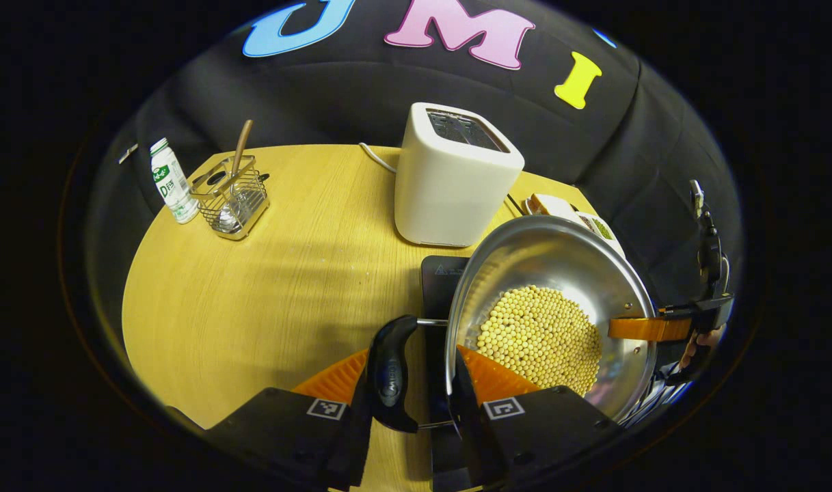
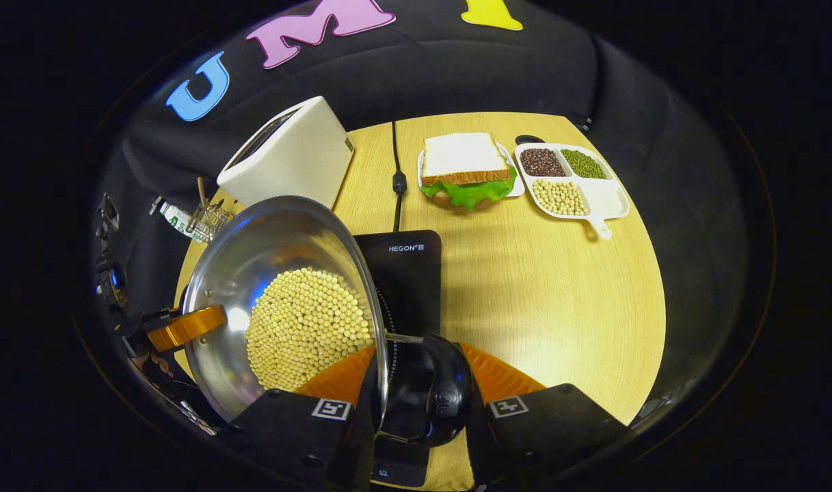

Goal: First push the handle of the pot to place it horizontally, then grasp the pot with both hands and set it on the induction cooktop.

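Left gripper view showed the left gripper (image 1: pixel 419 383) clamped on one black handle (image 1: pixel 392 372) of the steel pot (image 1: pixel 549 321), which held soybeans (image 1: pixel 539 338) and sat above the black cooktop (image 1: pixel 439 280) beside the toaster (image 1: pixel 453 174). In the right gripper view, the right gripper (image 2: pixel 419 393) pinched the opposite handle (image 2: pixel 446 393), with the pot's rim between its fingers. A sandwich (image 2: pixel 465 171) lay beyond on the table (image 2: pixel 559 287).

induction cooktop (image 1: pixel 437 287) mostly hidden under pot (image 1: pixel 552 273), divided tray (image 1: pixel 597 225) largely behind pot rim
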The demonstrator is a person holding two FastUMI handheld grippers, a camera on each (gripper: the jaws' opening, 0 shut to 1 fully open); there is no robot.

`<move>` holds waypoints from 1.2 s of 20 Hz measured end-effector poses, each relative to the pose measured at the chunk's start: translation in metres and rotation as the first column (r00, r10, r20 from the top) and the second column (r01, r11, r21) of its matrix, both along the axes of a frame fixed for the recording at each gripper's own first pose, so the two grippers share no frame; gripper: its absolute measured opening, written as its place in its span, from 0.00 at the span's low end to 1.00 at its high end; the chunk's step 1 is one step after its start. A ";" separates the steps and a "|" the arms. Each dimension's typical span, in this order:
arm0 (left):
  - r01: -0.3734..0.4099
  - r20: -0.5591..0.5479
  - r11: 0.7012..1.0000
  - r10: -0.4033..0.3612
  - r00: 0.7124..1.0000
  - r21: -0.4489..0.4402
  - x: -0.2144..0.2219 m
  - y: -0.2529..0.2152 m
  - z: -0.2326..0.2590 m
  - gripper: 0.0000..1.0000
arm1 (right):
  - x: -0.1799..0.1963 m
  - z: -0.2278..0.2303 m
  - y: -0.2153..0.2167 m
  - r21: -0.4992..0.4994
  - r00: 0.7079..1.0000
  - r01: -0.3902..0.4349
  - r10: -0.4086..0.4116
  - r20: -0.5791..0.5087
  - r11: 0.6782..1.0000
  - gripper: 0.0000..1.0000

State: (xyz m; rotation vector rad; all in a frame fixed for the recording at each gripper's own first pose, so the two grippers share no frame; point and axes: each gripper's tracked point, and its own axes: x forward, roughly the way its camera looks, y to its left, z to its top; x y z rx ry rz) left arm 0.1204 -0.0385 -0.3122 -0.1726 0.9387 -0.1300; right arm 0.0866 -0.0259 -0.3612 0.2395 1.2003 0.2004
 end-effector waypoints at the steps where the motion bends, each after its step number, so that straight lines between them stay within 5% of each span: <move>1: -0.001 0.000 1.000 0.001 1.000 -0.003 0.001 -0.001 0.001 0.58 | 0.000 0.000 0.000 0.000 1.000 0.000 0.000 0.000 1.000 0.58; 13: 0.009 -0.017 1.000 -0.009 1.000 0.000 -0.001 -0.002 -0.003 0.64 | -0.001 -0.001 -0.003 -0.024 1.000 0.005 -0.005 0.010 1.000 0.60; 14: 0.010 -0.017 1.000 -0.010 1.000 0.009 -0.002 0.000 -0.002 0.75 | -0.001 -0.002 -0.004 -0.035 1.000 0.003 -0.002 0.013 0.999 0.63; 16: 0.015 0.005 0.999 -0.015 1.000 0.036 0.002 0.003 -0.002 0.96 | -0.001 -0.006 -0.006 -0.043 1.000 0.005 -0.004 0.017 0.999 0.92; 17: 0.019 0.012 0.999 -0.020 1.000 0.034 0.002 0.003 -0.001 0.97 | -0.001 -0.001 -0.009 -0.048 1.000 0.011 -0.010 0.024 0.999 0.99; 24: -0.016 0.059 0.998 0.012 0.998 0.067 0.005 0.016 0.017 0.96 | 0.004 0.022 -0.016 -0.039 0.994 0.068 -0.064 0.090 0.997 0.99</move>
